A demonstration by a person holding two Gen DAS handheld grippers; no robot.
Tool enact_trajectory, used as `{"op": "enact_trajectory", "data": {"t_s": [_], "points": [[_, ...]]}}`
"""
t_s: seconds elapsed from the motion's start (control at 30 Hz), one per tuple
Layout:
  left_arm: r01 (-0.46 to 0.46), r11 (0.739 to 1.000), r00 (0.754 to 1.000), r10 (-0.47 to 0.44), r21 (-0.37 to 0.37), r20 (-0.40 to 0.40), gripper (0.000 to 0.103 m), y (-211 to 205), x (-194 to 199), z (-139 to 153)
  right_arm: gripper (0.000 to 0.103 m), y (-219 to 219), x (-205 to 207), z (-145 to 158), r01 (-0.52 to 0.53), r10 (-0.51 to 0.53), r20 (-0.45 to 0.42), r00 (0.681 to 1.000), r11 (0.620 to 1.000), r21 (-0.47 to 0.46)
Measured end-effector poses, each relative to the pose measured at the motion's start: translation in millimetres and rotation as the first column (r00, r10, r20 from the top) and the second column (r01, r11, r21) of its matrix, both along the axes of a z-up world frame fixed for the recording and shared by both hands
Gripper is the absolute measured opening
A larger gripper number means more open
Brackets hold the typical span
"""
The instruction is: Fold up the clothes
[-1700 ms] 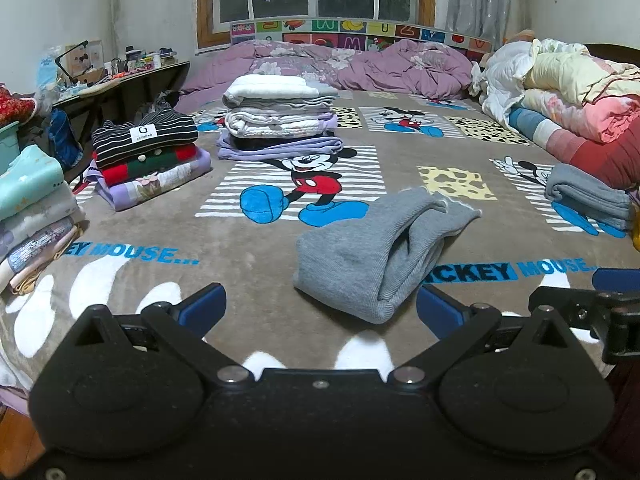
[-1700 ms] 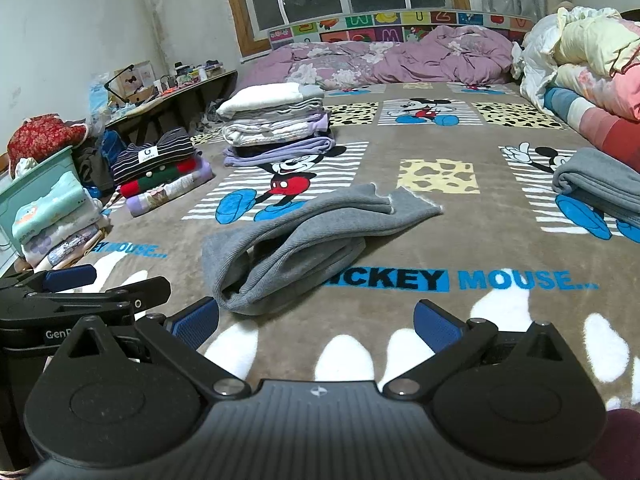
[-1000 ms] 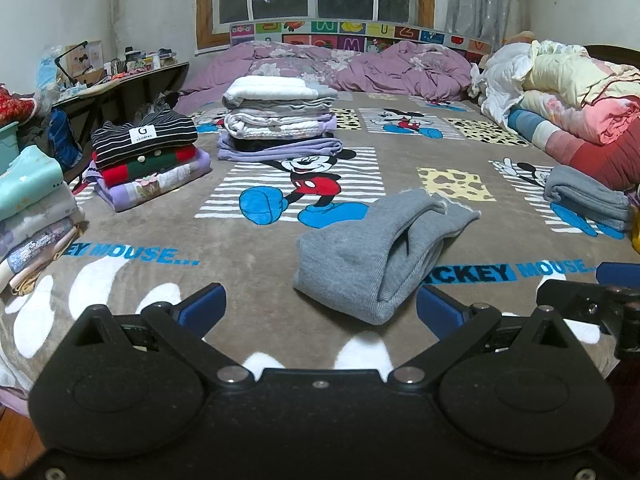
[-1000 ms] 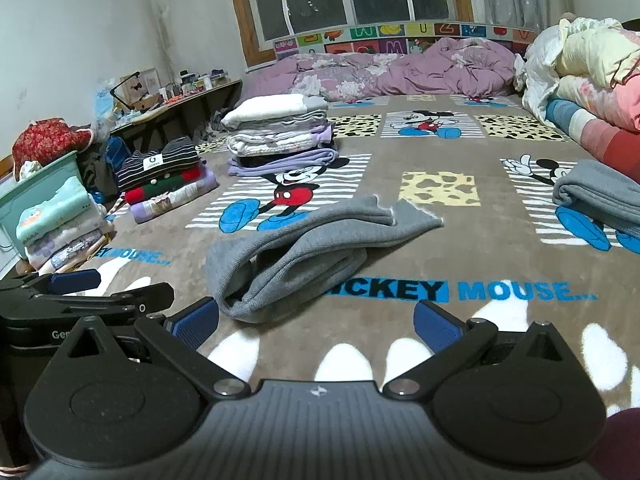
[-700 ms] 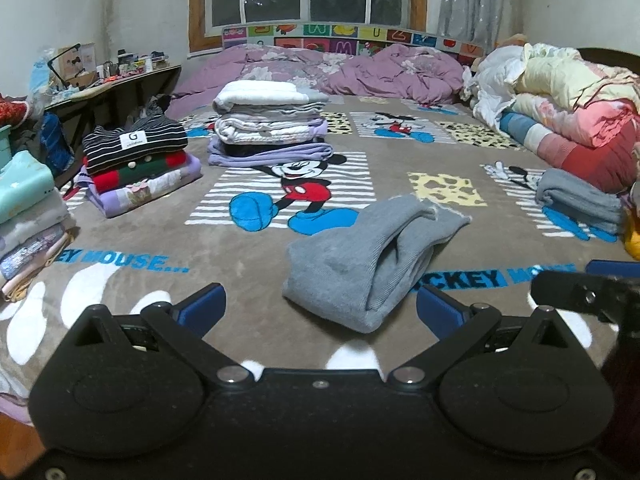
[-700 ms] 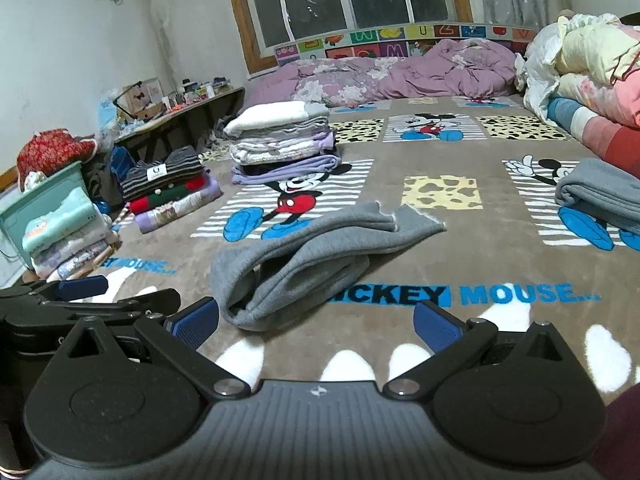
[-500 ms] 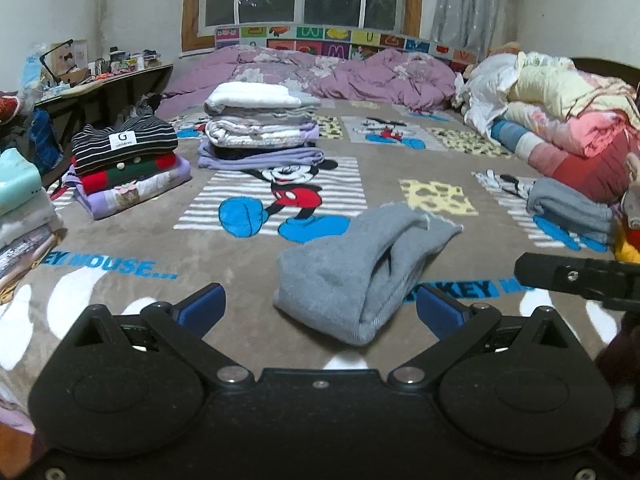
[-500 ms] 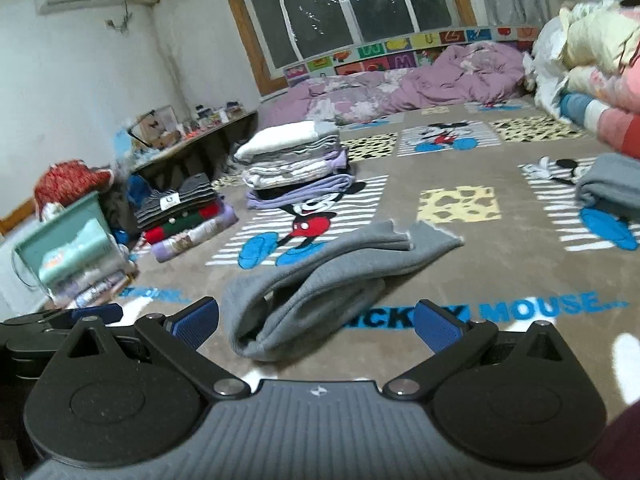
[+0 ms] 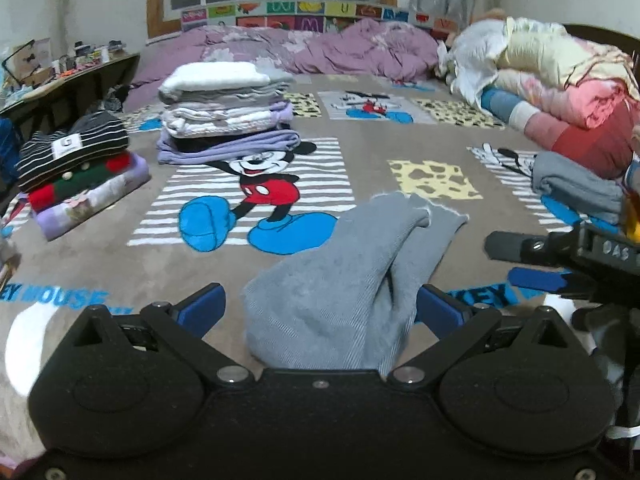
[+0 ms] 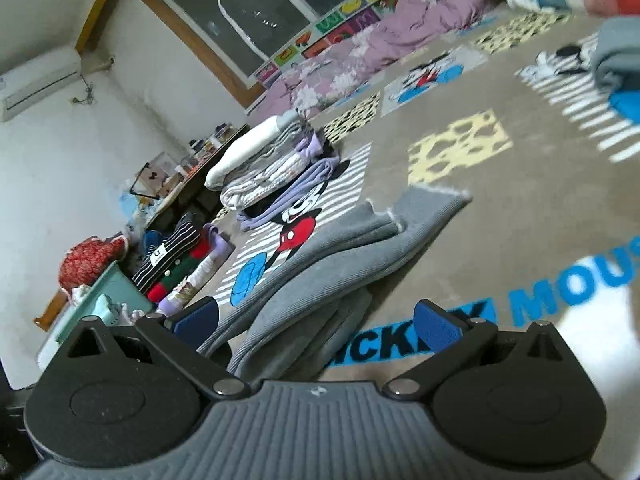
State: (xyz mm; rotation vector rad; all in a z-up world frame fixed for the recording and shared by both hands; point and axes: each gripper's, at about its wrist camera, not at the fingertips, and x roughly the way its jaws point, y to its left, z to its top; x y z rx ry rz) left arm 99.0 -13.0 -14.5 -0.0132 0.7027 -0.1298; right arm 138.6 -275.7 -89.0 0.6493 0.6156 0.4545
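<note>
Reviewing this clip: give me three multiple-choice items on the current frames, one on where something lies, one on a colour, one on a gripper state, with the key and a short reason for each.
1. Where does the grey garment lie?
A. on the Mickey Mouse blanket, right in front of both grippers
B. on top of the tall folded stack
C. on the side table

2. What colour is the top item of the tall folded stack?
A. red
B. white
C. black

3. How do the left gripper and right gripper stand?
A. both shut on the garment
B. left shut, right open
C. both open, holding nothing

Key: 1 A, the garment lies flat on the blanket between the spread fingers in both views. 2 B, a white folded piece tops the stack. 3 C, the blue pads stand wide apart on each gripper.
</note>
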Motion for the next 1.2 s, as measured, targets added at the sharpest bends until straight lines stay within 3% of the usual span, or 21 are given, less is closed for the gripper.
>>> {"op": "enact_trajectory", "data": {"t_s": [0.3, 0.53, 0.6, 0.67, 0.73, 0.83, 1.0, 1.03, 1.07, 1.17, 1.2], "points": [[0.074, 0.995, 0.997, -0.074, 0.067, -0.005, 0.102, -34, 59, 3, 0.103, -14, 31, -47, 0.0, 0.01, -0.06, 0.998, 0.986, 0.17], [0.183, 0.961, 0.983, -0.173, 0.206, -0.069, 0.094, -79, 108, -2, 0.097, -30, 35, -59, 0.068, -0.043, -0.094, 0.995, 0.959, 0.276], [0.212, 0.947, 0.977, -0.196, 0.242, -0.088, 0.087, -91, 118, -5, 0.097, -33, 36, -61, 0.082, -0.055, -0.1, 0.993, 0.952, 0.294], [0.228, 0.939, 0.972, -0.204, 0.257, -0.117, 0.067, -99, 130, -10, 0.097, -33, 36, -62, 0.087, -0.059, -0.099, 0.993, 0.95, 0.299], [0.233, 0.938, 0.969, -0.2, 0.257, -0.149, 0.055, -104, 143, -14, 0.095, -37, 38, -65, 0.097, -0.068, -0.103, 0.992, 0.947, 0.306], [0.227, 0.939, 0.964, -0.178, 0.26, -0.196, 0.054, -104, 162, -21, 0.089, -42, 39, -70, 0.119, -0.086, -0.114, 0.99, 0.939, 0.324], [0.262, 0.927, 0.95, -0.198, 0.269, -0.243, 0.053, -107, 172, -29, 0.089, -47, 37, -73, 0.14, -0.104, -0.117, 0.988, 0.921, 0.364], [0.267, 0.924, 0.95, -0.204, 0.273, -0.238, 0.047, -107, 171, -29, 0.089, -47, 36, -73, 0.145, -0.109, -0.117, 0.987, 0.917, 0.371], [0.267, 0.922, 0.951, -0.206, 0.28, -0.229, 0.031, -106, 170, -28, 0.089, -48, 36, -73, 0.148, -0.112, -0.118, 0.987, 0.915, 0.376], [0.228, 0.944, 0.967, -0.19, 0.238, -0.171, 0.011, -91, 163, -14, 0.089, -48, 32, -72, 0.145, -0.111, -0.112, 0.988, 0.917, 0.373], [0.21, 0.953, 0.972, -0.181, 0.219, -0.149, 0.011, -84, 159, -8, 0.089, -47, 33, -71, 0.14, -0.108, -0.106, 0.988, 0.92, 0.365]]}}
